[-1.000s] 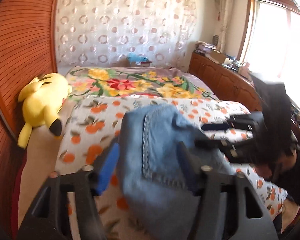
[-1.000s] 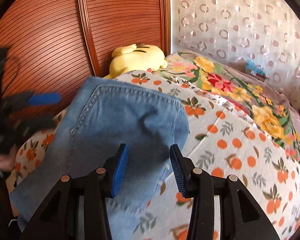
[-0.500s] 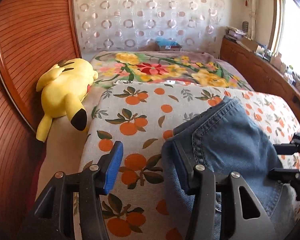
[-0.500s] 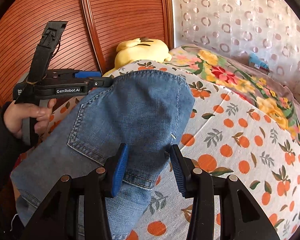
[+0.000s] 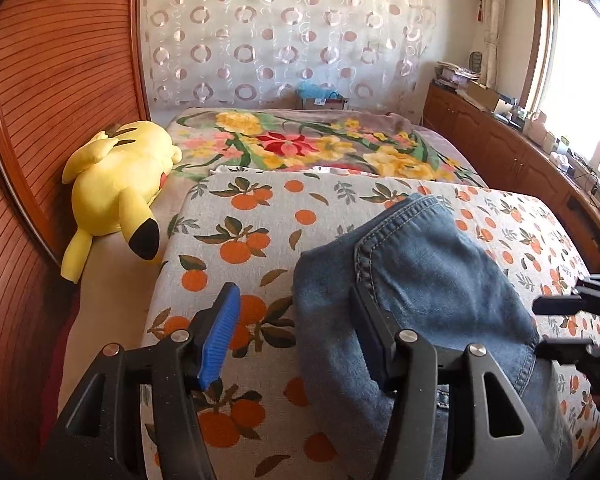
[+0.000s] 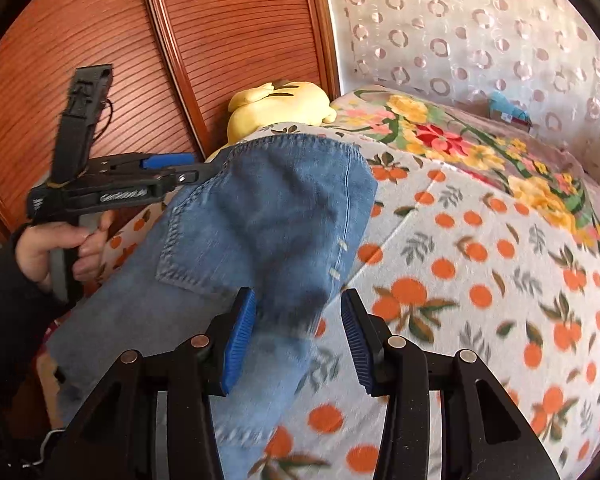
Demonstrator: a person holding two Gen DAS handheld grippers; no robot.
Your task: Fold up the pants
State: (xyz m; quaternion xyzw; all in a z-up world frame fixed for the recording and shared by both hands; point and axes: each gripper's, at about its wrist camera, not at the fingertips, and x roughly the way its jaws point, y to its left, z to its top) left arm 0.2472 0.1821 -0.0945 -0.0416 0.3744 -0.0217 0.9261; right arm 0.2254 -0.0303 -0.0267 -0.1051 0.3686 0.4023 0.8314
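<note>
An orange-print bedspread [image 5: 260,240] covers the near bed, and the blue denim pants [image 6: 268,216] lie folded on its near part, with a yellow plush toy [image 5: 116,188] well apart at the far left by the wooden wall. The left gripper [image 5: 296,332] has just been opening, its fingers released with the pants' left edge between them. The right gripper [image 6: 298,332] has also been opening, released over the pants' right edge.
</note>
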